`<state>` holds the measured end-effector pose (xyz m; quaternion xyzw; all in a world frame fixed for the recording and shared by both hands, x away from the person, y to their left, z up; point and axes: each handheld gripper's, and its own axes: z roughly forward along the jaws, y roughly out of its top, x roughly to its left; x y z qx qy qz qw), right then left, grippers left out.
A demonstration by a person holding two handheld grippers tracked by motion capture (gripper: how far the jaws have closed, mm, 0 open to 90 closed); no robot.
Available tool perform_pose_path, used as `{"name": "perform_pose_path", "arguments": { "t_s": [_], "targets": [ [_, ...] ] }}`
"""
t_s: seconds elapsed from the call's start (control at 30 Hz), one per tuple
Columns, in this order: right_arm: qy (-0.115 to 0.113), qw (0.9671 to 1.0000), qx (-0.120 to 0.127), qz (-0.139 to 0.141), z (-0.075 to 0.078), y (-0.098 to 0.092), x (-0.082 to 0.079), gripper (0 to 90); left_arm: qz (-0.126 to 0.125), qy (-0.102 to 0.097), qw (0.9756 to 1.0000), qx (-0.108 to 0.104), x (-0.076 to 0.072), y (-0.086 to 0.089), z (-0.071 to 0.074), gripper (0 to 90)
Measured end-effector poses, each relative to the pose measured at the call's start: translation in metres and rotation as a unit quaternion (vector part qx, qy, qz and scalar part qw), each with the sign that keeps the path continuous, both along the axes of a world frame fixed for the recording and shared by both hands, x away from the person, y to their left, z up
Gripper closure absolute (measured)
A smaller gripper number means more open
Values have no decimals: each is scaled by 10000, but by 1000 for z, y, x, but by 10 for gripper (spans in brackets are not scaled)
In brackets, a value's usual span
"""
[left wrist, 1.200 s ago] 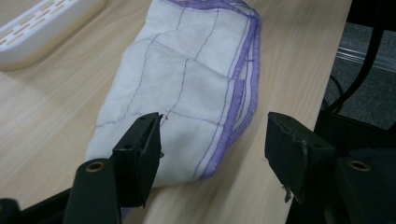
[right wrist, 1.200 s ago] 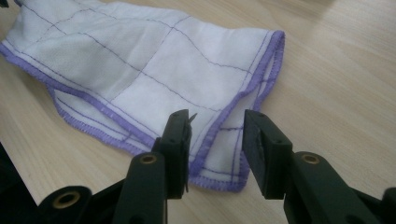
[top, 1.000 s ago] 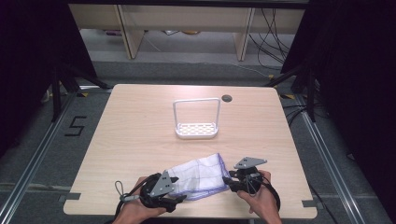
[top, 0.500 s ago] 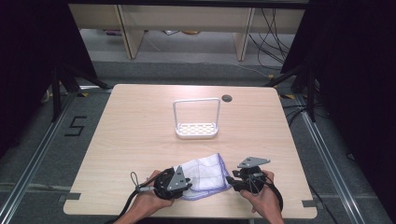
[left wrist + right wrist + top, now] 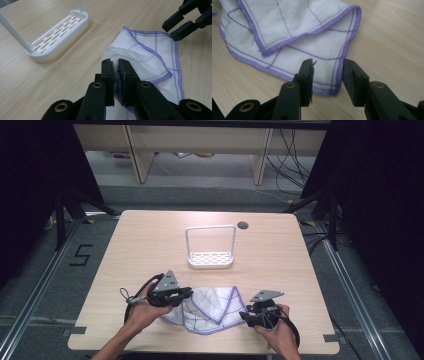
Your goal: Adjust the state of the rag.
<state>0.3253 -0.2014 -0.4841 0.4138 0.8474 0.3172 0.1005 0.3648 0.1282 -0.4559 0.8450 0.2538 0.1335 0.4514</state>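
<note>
Item, cloth (image 5: 210, 309): white with purple hem, lying lower centre of the high view. My left gripper (image 5: 116, 68) had just been closing and pinched its left edge, which had lifted and folded toward centre. My right gripper (image 5: 327, 75) stood spread over the near corner, gripping nothing; folding looked under way.

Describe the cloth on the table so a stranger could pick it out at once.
On the light wooden table, look at the near edge, in front of the white slotted rack. The cloth lies rumpled there between the left gripper, whose jaws have just closed on its edge, and the right gripper. It is the only soft thing: white, thin purple grid, purple stitched hem.
</note>
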Motion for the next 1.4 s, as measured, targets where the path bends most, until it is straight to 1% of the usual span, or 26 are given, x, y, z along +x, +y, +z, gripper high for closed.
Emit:
{"name": "perform_pose_path", "arguments": {
  "t_s": [0.07, 0.1, 0.13, 0.2, 0.23, 0.33, 0.37, 0.4, 0.5, 0.63, 0.67, 0.77, 0.83, 0.87, 0.9, 0.93, 1.0, 1.07, 1.1, 1.17, 1.2, 1.23, 1.3, 1.33, 1.37, 1.4],
  "targets": [
    [51, 9999, -106, -53, -3, 4, -1, 606, 36, 46, 10000, -25, 6, 7, -2, 825],
    [-45, 9999, -141, -45, -5, 6, 0, 605, 36, 46, 10000, -25, 6, 7, -2, 825],
    [74, 9998, -182, -74, -5, 7, 0, 605, 148, 48, 9999, -43, 8, 10, -3, 825],
    [-18, 9998, -192, -60, -7, 7, 1, 607, 118, 61, 9999, 15, 10, 13, -3, 825],
    [48, 9994, -347, -50, -9, 9, 1, 642, 176, 125, 9997, -90, 12, 14, -5, 826],
    [0, 9988, -455, 167, -12, 9, 2, 802, 180, 155, 9996, -149, 14, 16, -6, 827],
    [0, 9988, -455, 167, -12, 9, 2, 802, 180, 155, 9996, -149, 14, 16, -6, 827],
    [-52, 9988, -459, 180, -12, 12, 1, 858, 185, 195, 9994, -235, 14, 19, -5, 827],
    [-97, 9979, -571, 284, -10, 12, 2, 874, 186, 216, 9992, -297, 13, 23, -2, 828],
    [-195, 9990, -237, 334, 9, 5, 0, 878, 215, 371, 9978, -499, 8, 36, 3, 831],
    [-445, 9982, -149, 384, 13, 2, 2, 877, 191, 417, 9977, -490, 5, 39, 5, 831],
    [-397, 9987, 40, 318, 24, -1, 0, 878, 120, 440, 9978, -475, -1, 44, 8, 831],
    [-356, 9985, 133, 392, 41, -6, 2, 878, 76, 537, 9960, -705, -8, 54, 13, 831],
    [-503, 9974, 222, 464, 46, -8, 4, 878, 74, 570, 9959, -692, -10, 57, 15, 832],
    [-490, 9977, 250, 399, 50, -8, 3, 878, 45, 599, 9951, -782, -12, 61, 17, 832],
    [-493, 9975, 156, 489, 56, -11, 5, 877, 56, 631, 9946, -823, -14, 65, 18, 832],
    [-446, 9980, 42, 440, 66, -16, 8, 877, 98, 642, 9943, -850, -16, 70, 17, 832],
    [-515, 9979, -14, 405, 71, -21, 17, 877, 170, 750, 9937, -813, -15, 73, 11, 832],
    [-349, 9987, -70, 371, 74, -23, 23, 877, 174, 776, 9933, -841, -13, 73, 6, 833],
    [-344, 9988, -68, 334, 73, -24, 30, 878, 223, 840, 9930, -801, -12, 72, 3, 833],
    [-226, 9992, -214, 248, 71, -23, 46, 877, 258, 851, 9925, -834, -7, 68, -8, 833],
    [-192, 9990, -309, 253, 66, -21, 55, 877, 275, 863, 9927, -793, -6, 67, -12, 833],
    [-75, 9992, -372, 144, 55, -13, 72, 877, 338, 835, 9948, -484, 1, 64, -22, 833],
    [-75, 9992, -372, 144, 55, -13, 72, 877, 338, 835, 9948, -484, 1, 64, -22, 833],
    [-81, 9990, -424, 136, 41, -6, 87, 877, 509, 819, 9946, -383, 7, 64, -31, 832],
    [-88, 9989, -447, 118, 36, -2, 92, 876, 600, 837, 9941, -334, 10, 64, -36, 832]
  ]
}}
